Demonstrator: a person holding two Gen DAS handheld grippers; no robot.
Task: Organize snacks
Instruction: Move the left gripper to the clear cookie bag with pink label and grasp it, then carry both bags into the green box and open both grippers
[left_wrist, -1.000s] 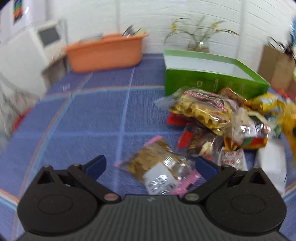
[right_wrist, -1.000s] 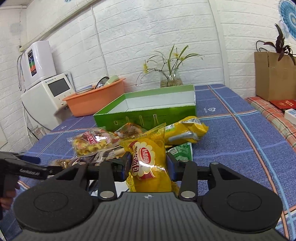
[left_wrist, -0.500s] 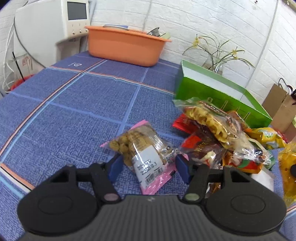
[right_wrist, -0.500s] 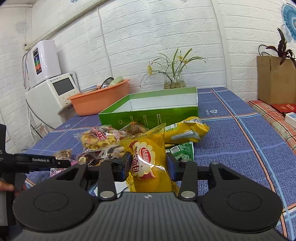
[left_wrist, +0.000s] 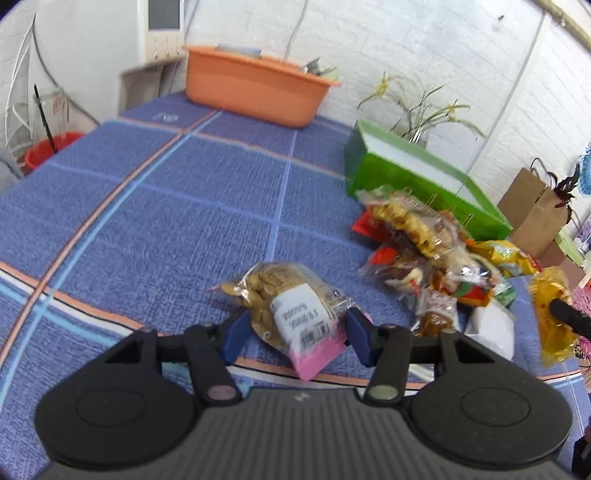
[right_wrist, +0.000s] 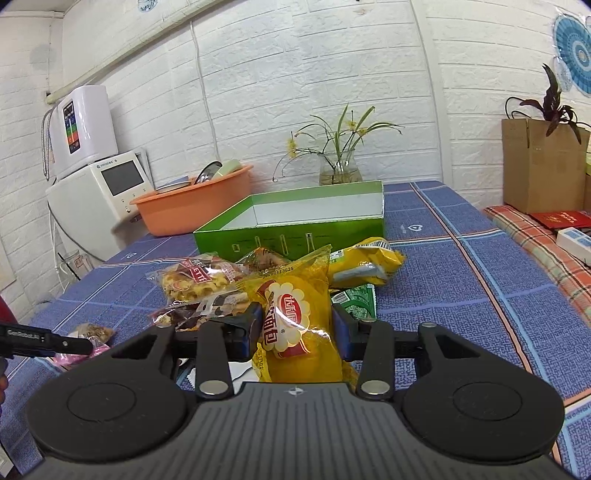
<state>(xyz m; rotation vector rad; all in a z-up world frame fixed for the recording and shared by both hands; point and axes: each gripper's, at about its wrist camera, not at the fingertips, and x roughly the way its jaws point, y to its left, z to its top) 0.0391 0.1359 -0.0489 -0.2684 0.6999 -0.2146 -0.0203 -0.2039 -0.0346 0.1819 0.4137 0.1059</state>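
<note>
Left wrist view: the left gripper (left_wrist: 295, 330) has its blue pads on either side of a clear bag of nuts (left_wrist: 286, 310) with a pink bottom strip, and the jaws are closing on it; the pads sit at the bag's sides, and it looks clamped. The bag lies alone on the blue checked cloth (left_wrist: 166, 221), apart from the snack pile (left_wrist: 424, 258) to its right. To the left and ahead the cloth is bare all the way to an orange tub (left_wrist: 255, 86) at the far wall, leaving wide room on that side. The cloth's left edge falls away toward a red bucket (left_wrist: 44, 146) on the floor. A green box (left_wrist: 413, 181), open on top, stands just behind the pile. Right wrist view: the right gripper (right_wrist: 297, 332) is clamped on a yellow bag (right_wrist: 295, 314), held upright between its pads in front of the pile. The green box (right_wrist: 295, 236) sits straight ahead, its inside white. To its right the cloth (right_wrist: 461, 266) is clear out to the table's edge, past which lie a plaid cloth (right_wrist: 546, 251) and a cardboard box (right_wrist: 535, 166). The left gripper's black finger (right_wrist: 48, 341) enters low at the left, by the bag of nuts (right_wrist: 94, 332).
</note>
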